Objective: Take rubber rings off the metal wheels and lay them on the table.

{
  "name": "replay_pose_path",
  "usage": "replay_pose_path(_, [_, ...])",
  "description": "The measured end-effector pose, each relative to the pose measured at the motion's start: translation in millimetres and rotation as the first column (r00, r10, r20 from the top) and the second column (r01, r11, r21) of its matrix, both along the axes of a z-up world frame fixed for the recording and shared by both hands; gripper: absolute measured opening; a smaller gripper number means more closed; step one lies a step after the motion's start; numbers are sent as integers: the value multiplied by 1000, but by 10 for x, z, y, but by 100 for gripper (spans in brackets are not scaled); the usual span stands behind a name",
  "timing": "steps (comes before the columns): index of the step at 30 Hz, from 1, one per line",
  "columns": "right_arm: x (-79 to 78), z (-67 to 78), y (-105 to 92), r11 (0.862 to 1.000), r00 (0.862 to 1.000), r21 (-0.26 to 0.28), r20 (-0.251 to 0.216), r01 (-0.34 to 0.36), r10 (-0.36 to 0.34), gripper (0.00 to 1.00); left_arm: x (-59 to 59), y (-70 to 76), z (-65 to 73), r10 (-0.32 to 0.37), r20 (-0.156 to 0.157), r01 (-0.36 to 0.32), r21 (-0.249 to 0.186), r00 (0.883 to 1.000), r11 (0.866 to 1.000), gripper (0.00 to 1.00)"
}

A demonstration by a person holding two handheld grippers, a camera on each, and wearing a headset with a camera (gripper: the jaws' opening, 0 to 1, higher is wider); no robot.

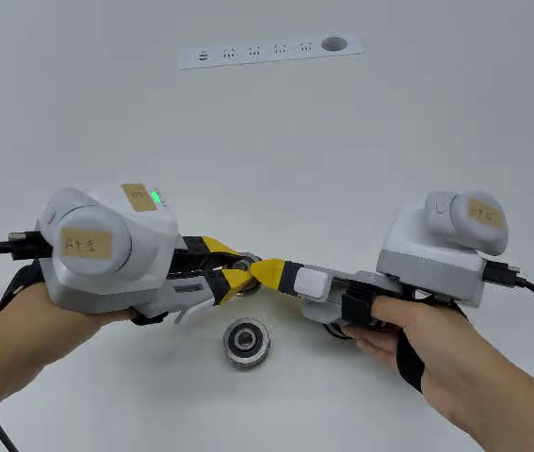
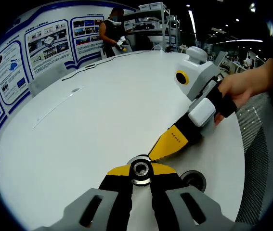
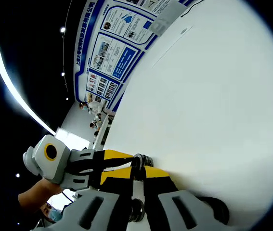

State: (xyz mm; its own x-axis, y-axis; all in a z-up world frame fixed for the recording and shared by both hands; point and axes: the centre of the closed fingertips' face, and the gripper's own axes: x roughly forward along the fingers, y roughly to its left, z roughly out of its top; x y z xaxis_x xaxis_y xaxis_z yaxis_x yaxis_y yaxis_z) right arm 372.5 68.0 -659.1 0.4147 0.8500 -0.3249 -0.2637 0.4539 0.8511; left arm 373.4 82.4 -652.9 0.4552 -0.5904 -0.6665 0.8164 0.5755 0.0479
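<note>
Left tongs: the left gripper (image 1: 234, 266) (image 2: 141, 170), held from the left side of the scene, has its yellow-tipped black tongs pinching a small silver metal wheel (image 1: 245, 269) (image 2: 141, 168) (image 3: 143, 159), one tip on each side of it.
Right tongs: the right gripper (image 1: 265, 272) (image 2: 162, 150) (image 3: 136, 172) comes in from the right, and its yellow tips are pressed almost together, touching the rim of the same wheel. A thin dark strip sits between them in the right gripper view; I cannot tell whether it is a rubber ring.
Held wheel: it is between the two grippers, above the white table (image 1: 342, 141), just beyond the wheel that lies loose.
Loose wheel: a second metal wheel with a black rubber ring around it (image 1: 248, 341) (image 2: 193, 179) lies flat on the table, near of the meeting tips and apart from both grippers.
Hands: the person's left hand (image 1: 55, 320) and right hand (image 1: 427, 334) grip the white gripper bodies.
Far side: a white socket strip (image 1: 271, 49) lies on the table, well apart from the work.
</note>
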Motion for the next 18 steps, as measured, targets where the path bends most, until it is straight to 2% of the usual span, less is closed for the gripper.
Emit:
replay_pose_path(2, [6, -25, -15, 1000, 1000, -14, -8, 4, -4, 4, 1, 0, -1, 0, 0, 0, -1, 1000, 1000, 14])
replay_pose_path(6, [5, -14, -19, 1000, 1000, -15, -9, 9, -9, 2, 1, 3, -2, 0, 1, 0, -2, 1000, 1000, 14])
replay_pose_path(8, [1, 3, -13, 1000, 1000, -29, 4, 6, -6, 2, 2, 4, -2, 4, -2, -4, -4, 1000, 1000, 14])
replay_pose_path(9, [0, 18, -4, 999, 1000, -42, 27, -4, 5, 1, 2, 5, -2, 7, -5, -7, -5, 1000, 1000, 13])
replay_pose_path(18, [2, 44, 33, 998, 999, -59, 43, -21, 23, 1, -1, 3, -1, 4, -3, -4, -2, 1000, 1000, 13])
